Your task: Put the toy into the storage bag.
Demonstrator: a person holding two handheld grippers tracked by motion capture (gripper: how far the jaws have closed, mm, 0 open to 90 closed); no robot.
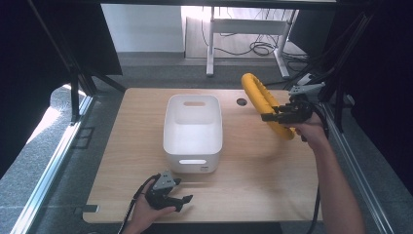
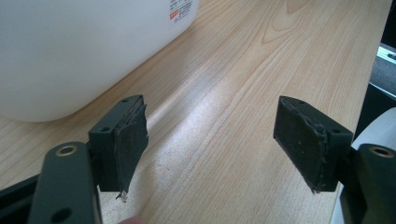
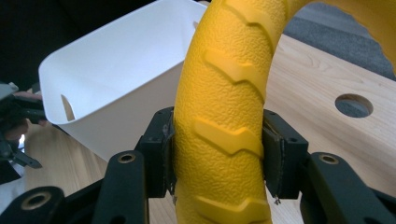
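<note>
Right gripper [image 1: 267, 117] pinching yellow ring [image 1: 265, 103], held on edge in the air right of the bin [image 1: 193, 132], clear of the table [image 1: 253, 185]. Could snag the bin's rim on the way over, or slip, being gripped at one narrow spot on its lower arc. Long axis running from near right to far left, top tilted away. Left gripper [image 1: 187, 200] spread, empty, at the near edge.

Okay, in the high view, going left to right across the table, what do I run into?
Left tool resting open at the near edge → white bin in the middle of the table → small round hole in the tabletop → yellow ring, held off the table by the right tool.
</note>
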